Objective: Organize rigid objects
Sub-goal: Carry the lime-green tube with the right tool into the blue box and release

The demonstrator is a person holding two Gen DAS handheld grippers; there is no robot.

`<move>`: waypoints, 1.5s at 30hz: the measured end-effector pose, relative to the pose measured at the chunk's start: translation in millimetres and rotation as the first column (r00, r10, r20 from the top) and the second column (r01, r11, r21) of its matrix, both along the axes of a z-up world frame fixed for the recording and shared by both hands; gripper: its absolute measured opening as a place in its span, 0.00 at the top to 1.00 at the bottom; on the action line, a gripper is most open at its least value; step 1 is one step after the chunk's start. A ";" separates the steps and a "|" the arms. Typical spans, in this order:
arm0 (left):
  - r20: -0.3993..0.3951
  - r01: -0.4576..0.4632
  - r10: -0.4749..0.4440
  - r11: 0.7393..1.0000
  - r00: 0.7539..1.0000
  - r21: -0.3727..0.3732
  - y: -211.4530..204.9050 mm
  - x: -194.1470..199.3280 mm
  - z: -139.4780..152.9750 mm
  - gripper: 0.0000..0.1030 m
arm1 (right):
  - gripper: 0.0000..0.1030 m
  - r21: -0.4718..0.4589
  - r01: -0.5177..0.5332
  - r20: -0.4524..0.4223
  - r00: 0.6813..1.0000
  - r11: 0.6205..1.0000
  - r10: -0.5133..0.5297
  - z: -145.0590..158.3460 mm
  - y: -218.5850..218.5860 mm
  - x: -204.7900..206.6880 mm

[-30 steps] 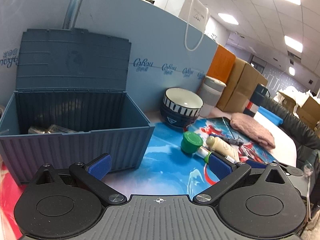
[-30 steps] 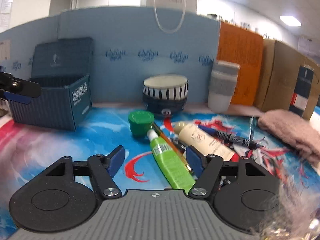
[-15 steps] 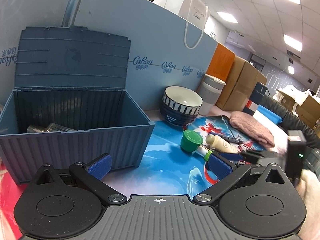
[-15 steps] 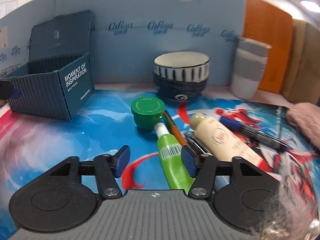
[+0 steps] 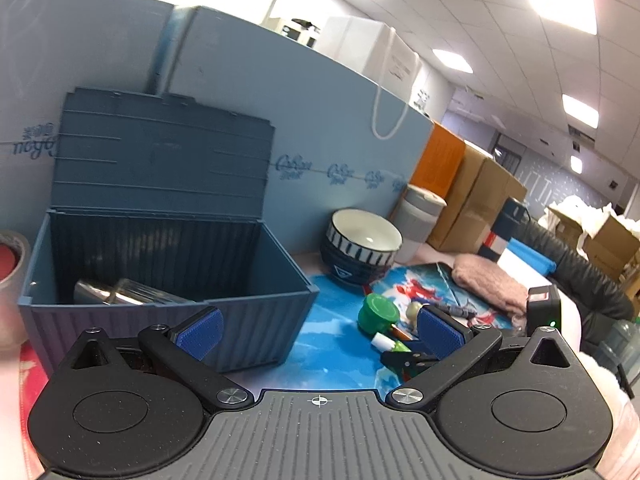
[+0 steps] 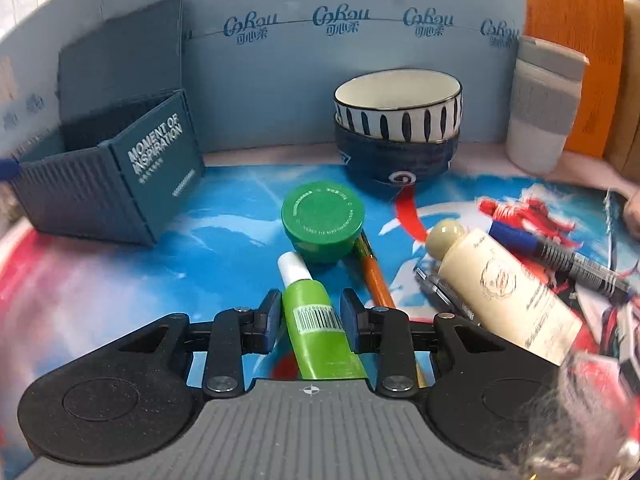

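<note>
A green tube (image 6: 316, 320) with a white cap lies on the patterned mat (image 6: 224, 224), between the fingers of my right gripper (image 6: 311, 312). The jaws are closing and the pads meet the tube's sides. A green jar (image 6: 322, 220) stands just beyond the cap. To its right lie an orange brush (image 6: 376, 280), a cream bottle (image 6: 500, 288) and pens (image 6: 560, 256). My left gripper (image 5: 316, 328) hovers open and holds nothing, in front of the open blue box (image 5: 248, 320). A shiny metal item (image 5: 120, 294) lies in the box.
Two stacked bowls (image 6: 398, 128) and a grey-banded cup (image 6: 544, 108) stand against the blue back panel. A pink cloth (image 5: 492, 284) lies at the right of the mat. A tape roll (image 5: 10, 264) sits left of the box. Cardboard boxes stand behind on the right.
My right gripper has come forward and down over the green tube, and its jaws have narrowed around it. It now shows at the right of the left wrist view. The left gripper barely shifted.
</note>
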State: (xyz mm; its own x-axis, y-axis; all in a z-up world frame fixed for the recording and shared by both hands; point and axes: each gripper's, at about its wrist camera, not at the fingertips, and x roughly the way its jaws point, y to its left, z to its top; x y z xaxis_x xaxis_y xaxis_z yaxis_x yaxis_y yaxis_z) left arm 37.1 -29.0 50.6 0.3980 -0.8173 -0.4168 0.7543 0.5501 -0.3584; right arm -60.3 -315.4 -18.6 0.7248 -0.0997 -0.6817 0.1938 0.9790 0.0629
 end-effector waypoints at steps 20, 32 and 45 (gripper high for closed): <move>-0.087 -0.231 0.218 0.954 0.972 -0.192 71.1 44.2 17.1 0.00 | 0.75 -0.034 -0.021 0.391 0.920 0.999 0.032 111.3 64.9 -41.9; -0.122 -0.366 0.346 0.905 0.930 -0.217 110.1 65.1 19.6 0.00 | 0.75 -0.010 -0.098 0.562 0.823 0.995 0.087 163.8 131.2 46.1; -0.183 -0.445 0.408 0.856 0.894 -0.263 148.1 84.8 14.0 0.00 | 0.75 0.475 -0.101 0.379 0.920 0.874 -0.100 77.0 156.1 134.1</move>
